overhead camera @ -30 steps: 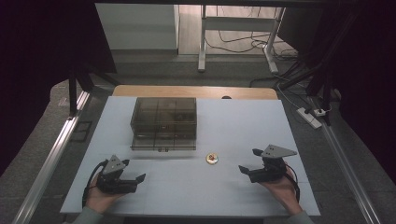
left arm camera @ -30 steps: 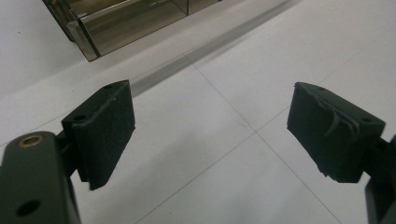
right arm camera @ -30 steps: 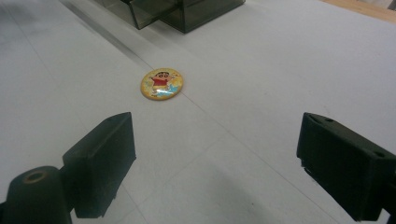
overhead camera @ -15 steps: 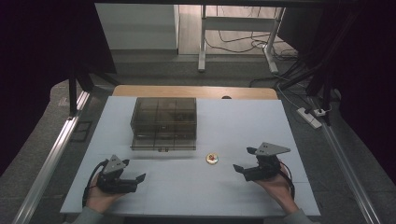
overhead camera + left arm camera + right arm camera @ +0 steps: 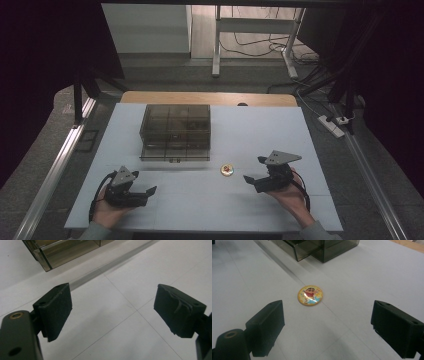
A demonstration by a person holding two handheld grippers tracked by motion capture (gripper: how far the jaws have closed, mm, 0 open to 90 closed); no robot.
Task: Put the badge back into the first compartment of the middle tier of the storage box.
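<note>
Badge lies flat on table, at 6 o'clock of the table centre, just in front of the box and off its right corner. R gripper at 3 o'clock of badge, near, jaws spread wide w/ nothing between, aimed at it. L gripper at about 8 o'clock of badge, well apart, jaws also spread, empty.

Badge looks small, light, stiff, domed w/ glossy top, so prob. slippery. Very thin: best taken by the rim, jaws low on opposite edges; may skid on the smooth top.

A white table carries a smoky drawer box and a round cartoon badge.
</note>
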